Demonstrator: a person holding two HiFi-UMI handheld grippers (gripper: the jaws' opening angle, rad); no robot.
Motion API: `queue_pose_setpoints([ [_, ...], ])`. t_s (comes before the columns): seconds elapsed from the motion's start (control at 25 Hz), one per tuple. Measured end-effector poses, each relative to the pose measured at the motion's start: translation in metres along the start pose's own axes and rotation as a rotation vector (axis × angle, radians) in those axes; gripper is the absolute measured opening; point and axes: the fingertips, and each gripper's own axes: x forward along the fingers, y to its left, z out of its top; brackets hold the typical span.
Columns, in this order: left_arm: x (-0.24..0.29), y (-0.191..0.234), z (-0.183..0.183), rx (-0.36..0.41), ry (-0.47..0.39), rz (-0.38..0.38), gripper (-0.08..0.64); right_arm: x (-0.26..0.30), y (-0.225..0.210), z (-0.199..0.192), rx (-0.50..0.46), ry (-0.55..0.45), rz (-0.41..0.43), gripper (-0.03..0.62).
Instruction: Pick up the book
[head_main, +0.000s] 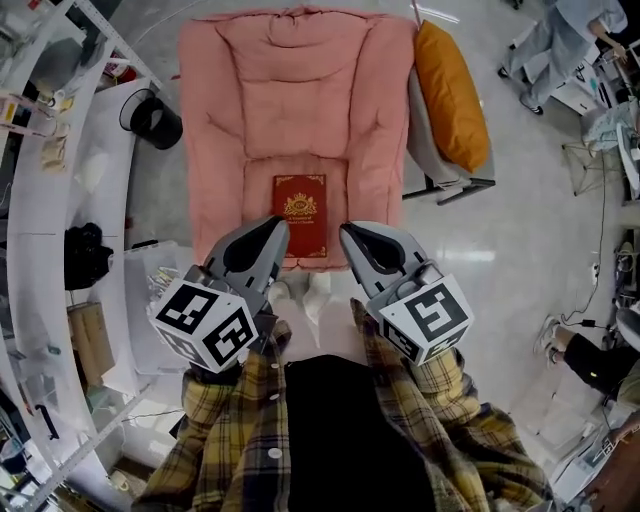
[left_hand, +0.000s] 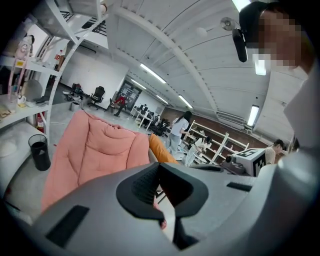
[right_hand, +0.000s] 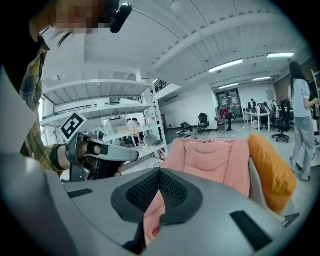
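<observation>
One red book (head_main: 300, 215) on one pink armchair (head_main: 290, 100), one orange cushion (head_main: 452, 95) at its right edge, one black bin (head_main: 152, 120), and two grippers: left gripper (head_main: 274, 230), right gripper (head_main: 351, 237)

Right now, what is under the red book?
The red book lies flat on the pink chair cushion. Whatever might be tucked beneath the book is covered, so I cannot tell.

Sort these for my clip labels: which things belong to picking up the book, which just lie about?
Belonging: red book, the pink armchair it lies on, left claw and right claw, both shut and empty.
Lying about: orange cushion, black bin.
</observation>
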Motion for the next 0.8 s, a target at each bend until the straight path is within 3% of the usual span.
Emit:
queue_pose_setpoints([
  [0.24, 0.013, 0.014, -0.011, -0.088, 0.045, 0.027, 0.004, 0.014, -0.011, -0.011, 0.027, 0.031, 0.064, 0.017],
  [0.68, 0.035, 0.057, -0.063, -0.211, 0.140, -0.011, 0.009, 0.044, -0.008, -0.065, 0.118, 0.138, 0.108, 0.017],
  [0.8, 0.044, 0.069, -0.082, -0.230, 0.187, -0.043, 0.074, 0.052, -0.012, -0.080, 0.123, 0.165, 0.102, 0.017],
])
